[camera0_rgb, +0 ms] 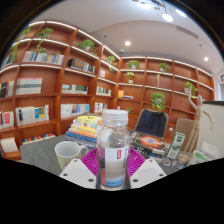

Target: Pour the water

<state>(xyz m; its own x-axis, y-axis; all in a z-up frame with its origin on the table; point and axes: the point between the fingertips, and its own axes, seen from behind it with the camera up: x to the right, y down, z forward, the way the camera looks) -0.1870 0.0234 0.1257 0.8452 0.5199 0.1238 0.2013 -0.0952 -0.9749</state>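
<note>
Gripper [113, 170] fingers pinch a clear water bottle [113, 148] upright between their pink pads, a pale cup [67, 154] just beside it on the table [40, 155], stacked books [84, 128] and bookshelves [45, 80] beyond.

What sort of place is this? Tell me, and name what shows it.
Likely a library or reading room: wall-high bookshelves filled with books, potted plants on the shelves, and a table where the gripper holds a water bottle.

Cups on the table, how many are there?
1. The cup stands on the table, left of the bottle between the gripper fingers. Clutter beyond may hide others.
</note>
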